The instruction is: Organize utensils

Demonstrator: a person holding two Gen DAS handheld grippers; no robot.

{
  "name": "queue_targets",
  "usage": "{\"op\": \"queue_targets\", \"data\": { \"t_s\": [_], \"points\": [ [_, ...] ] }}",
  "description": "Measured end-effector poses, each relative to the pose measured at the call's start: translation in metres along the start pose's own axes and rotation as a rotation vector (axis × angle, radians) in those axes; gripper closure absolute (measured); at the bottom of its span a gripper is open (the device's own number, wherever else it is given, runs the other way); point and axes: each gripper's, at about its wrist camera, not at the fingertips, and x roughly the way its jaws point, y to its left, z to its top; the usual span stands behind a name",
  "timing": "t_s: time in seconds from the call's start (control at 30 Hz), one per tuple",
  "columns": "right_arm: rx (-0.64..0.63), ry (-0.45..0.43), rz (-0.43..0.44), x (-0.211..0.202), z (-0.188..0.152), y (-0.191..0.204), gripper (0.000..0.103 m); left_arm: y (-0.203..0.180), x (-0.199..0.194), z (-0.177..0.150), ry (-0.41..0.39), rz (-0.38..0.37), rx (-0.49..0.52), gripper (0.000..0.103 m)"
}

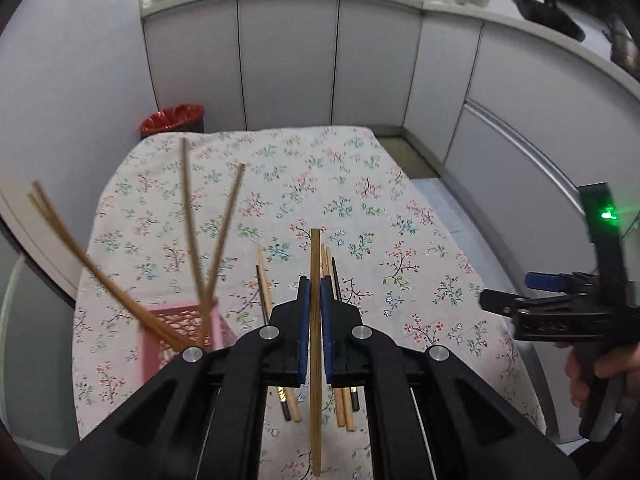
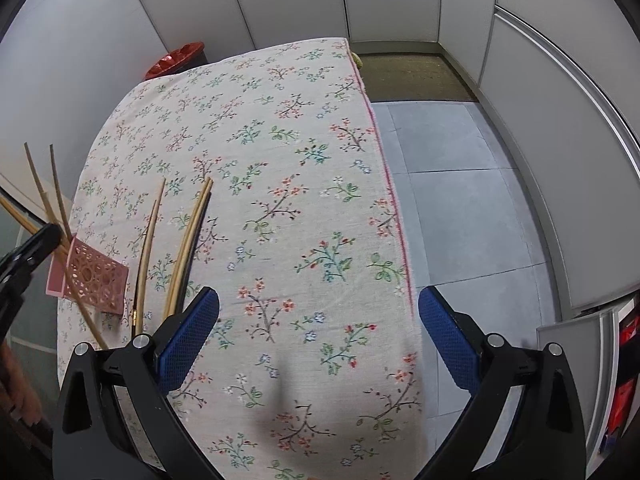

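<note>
Floral tablecloth (image 1: pixel 360 184) — left gripper (image 1: pixel 315 300) pinches 1 chopstick (image 1: pixel 315 360) (right gripper (image 2: pixel 318 332) spread).

Grey partition panels (image 1: pixel 288 60) wall in floral-clothed table (image 2: pixel 304 184) — grey tiled floor (image 2: pixel 460 208), red bin (image 1: pixel 173 119).

Left wrist view: mounted behind the left gripper (image 1: pixel 315 300), looking forward and obliquely down along its 2 fingers over the floral tablecloth (image 1: pixel 360 184) toward grey partition panels (image 1: pixel 288 60); raised well above the table, far edge and shelf clutter visible

Right wrist view: mounted behind the right gripper (image 2: pixel 318 320), pitched more steeply down, nearer the cloth, taking in the table's right edge and grey floor (image 2: pixel 460 200)

Shared by both: tablecloth, pink basket (image 1: pixel 176 328) (image 2: pixel 96 276), loose chopsticks (image 1: pixel 264 280) (image 2: pixel 188 248), red bin (image 1: pixel 172 118) (image 2: pixel 176 58); each view catches the other gripper at its margin
</note>
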Motion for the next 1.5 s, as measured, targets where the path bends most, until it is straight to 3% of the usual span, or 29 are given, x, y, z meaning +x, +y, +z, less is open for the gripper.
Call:
{"op": "queue_targets", "data": {
  "t_s": [0.27,0.5,0.77,1.03,1.13,1.3,1.5],
  "points": [
    [-0.051,0.009,0.001,0.014,0.001,0.035,0.007,0.023,-0.055,-0.003,-0.123,-0.042,-0.032,0.098],
    [-0.060,0.037,0.013,0.049,0.011,0.052,0.009,0.035,-0.075,-0.002,-0.185,-0.066,-0.026,0.098],
    [-0.045,0.106,0.069,0.093,0.024,0.076,0.026,0.061,-0.079,-0.009,-0.193,-0.074,-0.065,0.098],
    [0.015,0.132,0.120,0.123,0.045,0.088,0.059,0.083,-0.085,-0.017,-0.185,-0.085,-0.102,0.098],
    [0.043,0.136,0.133,0.132,0.051,0.088,0.067,0.087,-0.085,-0.018,-0.181,-0.089,-0.106,0.098],
    [0.042,0.127,0.137,0.137,0.056,0.094,0.070,0.090,-0.085,-0.018,-0.179,-0.094,-0.107,0.098],
    [-0.113,0.133,0.003,0.134,0.049,0.120,0.073,0.088,-0.080,-0.018,-0.161,-0.098,-0.111,0.098]
  ]
}}
